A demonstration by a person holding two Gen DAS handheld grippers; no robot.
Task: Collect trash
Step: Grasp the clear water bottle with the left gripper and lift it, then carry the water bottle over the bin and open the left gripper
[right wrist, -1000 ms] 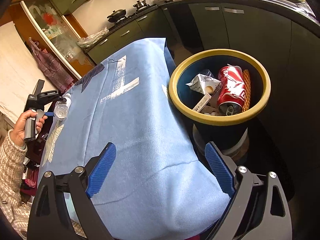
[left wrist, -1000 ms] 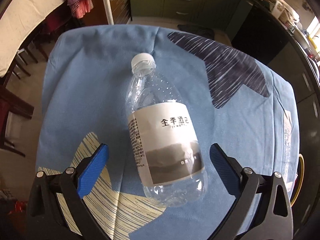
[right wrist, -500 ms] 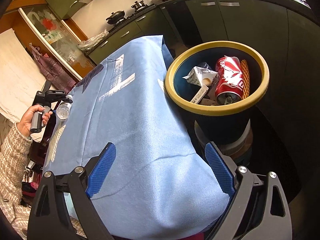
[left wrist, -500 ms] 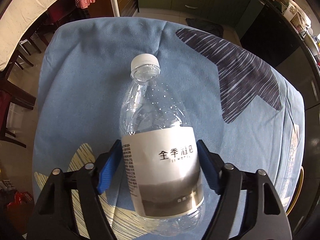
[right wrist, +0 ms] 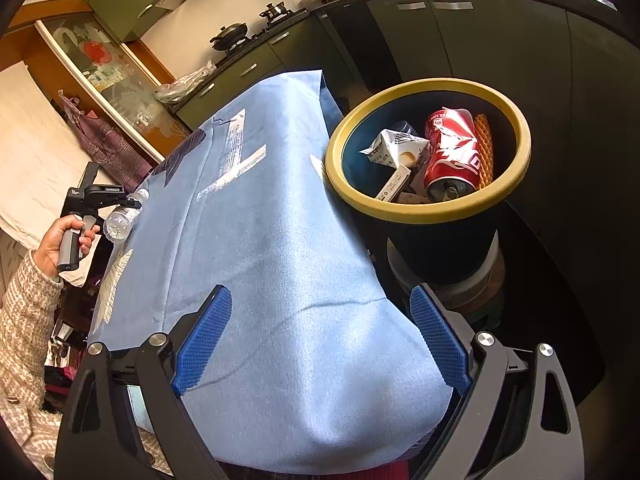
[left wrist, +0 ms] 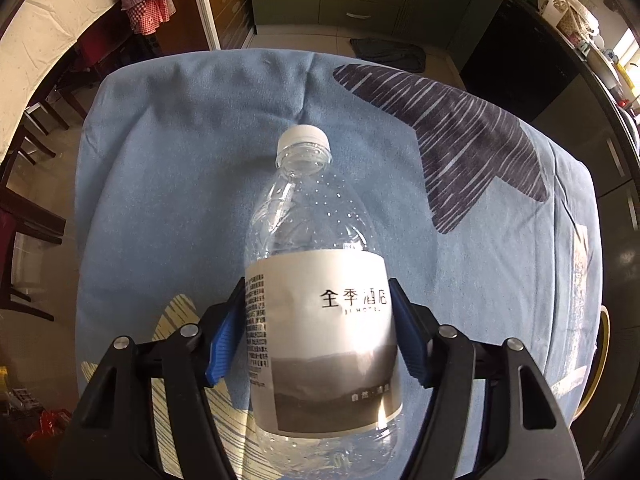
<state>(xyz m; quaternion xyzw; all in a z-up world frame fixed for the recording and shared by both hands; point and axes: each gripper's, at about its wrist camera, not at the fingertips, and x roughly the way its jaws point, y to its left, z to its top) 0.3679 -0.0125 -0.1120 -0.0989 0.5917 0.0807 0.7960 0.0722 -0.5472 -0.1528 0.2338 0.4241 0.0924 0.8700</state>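
A clear plastic water bottle [left wrist: 320, 300] with a white and grey label and a white cap sits between my left gripper's blue pads; the left gripper [left wrist: 318, 332] is shut on its labelled body, held over the blue tablecloth [left wrist: 180, 200]. In the right wrist view the same bottle [right wrist: 120, 222] and left gripper [right wrist: 134, 202] show small at the table's far left. My right gripper [right wrist: 320, 340] is open and empty above the table's near end. A dark bin with a yellow rim [right wrist: 516, 176] stands to the right of the table.
The bin holds a red can [right wrist: 452, 160], a white carton [right wrist: 396, 148] and other scraps. Dark kitchen cabinets [right wrist: 440, 40] stand behind the bin. Chairs [left wrist: 32, 216] stand left of the table. A gas hob with a pan [right wrist: 236, 34] lies far back.
My left gripper closed on the bottle, which lay loose between open jaws a second ago, and has lifted it. My right gripper stayed open and drifted slightly.
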